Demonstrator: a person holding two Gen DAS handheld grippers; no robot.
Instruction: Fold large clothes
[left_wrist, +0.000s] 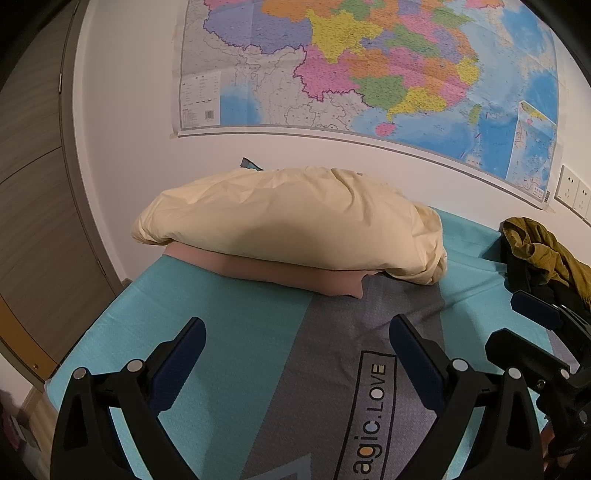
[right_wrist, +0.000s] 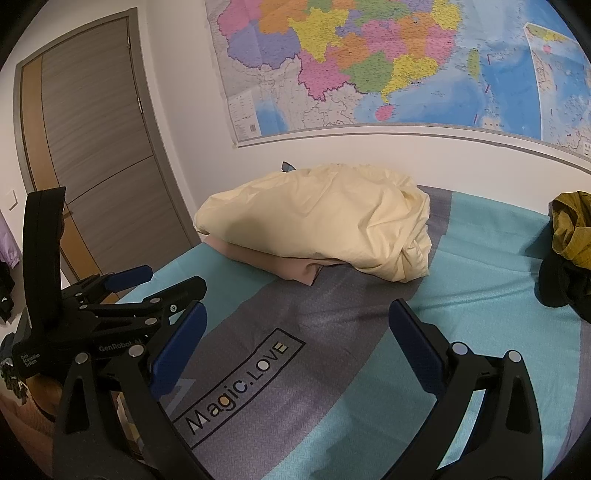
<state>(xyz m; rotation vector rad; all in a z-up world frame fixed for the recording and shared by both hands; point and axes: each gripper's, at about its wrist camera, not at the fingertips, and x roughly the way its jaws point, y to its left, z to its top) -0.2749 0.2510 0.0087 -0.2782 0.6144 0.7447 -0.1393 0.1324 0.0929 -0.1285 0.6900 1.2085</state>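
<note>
A large multicoloured paper wall map (left_wrist: 369, 70) is hung beside a grey-brown wooden door (right_wrist: 92, 147); white wall sockets (left_wrist: 576, 192) are seen below the map.

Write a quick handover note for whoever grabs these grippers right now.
Left gripper: open, empty, over the sheet.
Right gripper: open, empty, beside the left one.
Stack at the far end: cream garment folded on top of the pink one.
Olive garment and black garment lie crumpled in a heap at the right edge.
Done: two pieces folded, it seems.
Left: fold the heap's pieces, probably onto the stack.
</note>
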